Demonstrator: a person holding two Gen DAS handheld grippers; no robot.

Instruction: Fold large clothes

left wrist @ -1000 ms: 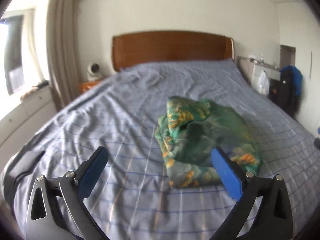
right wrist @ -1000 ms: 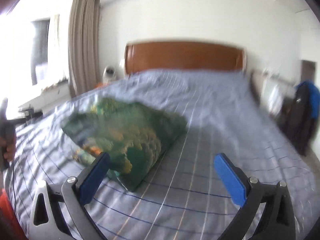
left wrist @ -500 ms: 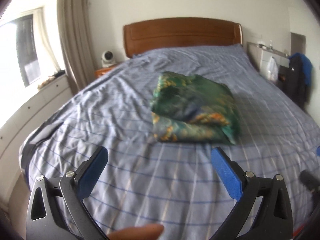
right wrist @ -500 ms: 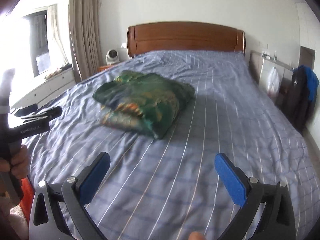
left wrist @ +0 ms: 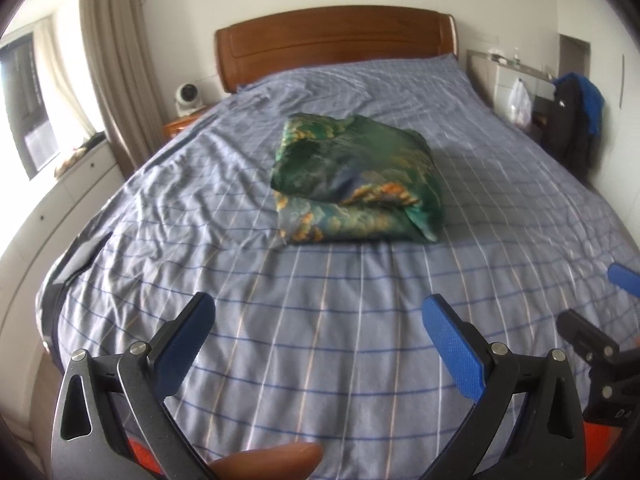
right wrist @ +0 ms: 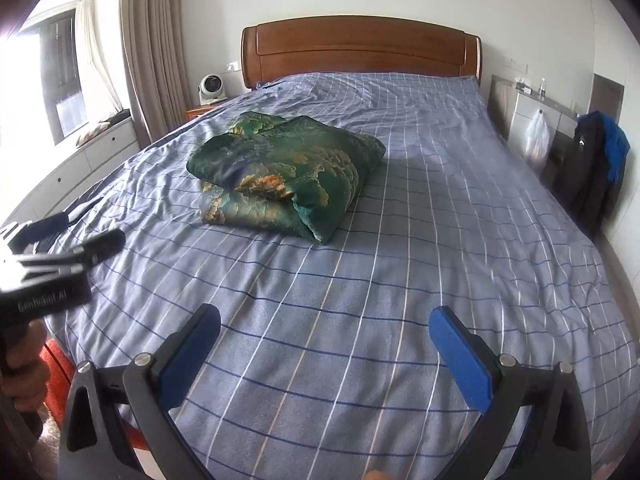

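The bed [left wrist: 280, 340] fills both views, covered in a grey-blue checked sheet, with its wooden headboard [left wrist: 336, 46] against the far wall; everything below is placed from the bed. A beige curtain [right wrist: 154, 48] hangs beside the bed's left side, next to a bright window; a dark jacket with blue lining [right wrist: 600, 160] hangs off the bed's right side. The folded green garment [left wrist: 356, 182], printed with orange and gold patches, lies in a thick bundle on the bed's middle, nearer the headboard than the foot, touching nothing but the sheet. The left gripper [left wrist: 318, 344] hovers over the foot of the bed, its blue-padded jaws spread wide and holding nothing, well apart from the garment; the right gripper [right wrist: 324, 350] hangs likewise over the foot, jaws spread and empty, with the garment ahead and to its left. A small white fan [right wrist: 211, 89] stands on a nightstand at the bed's left head corner.
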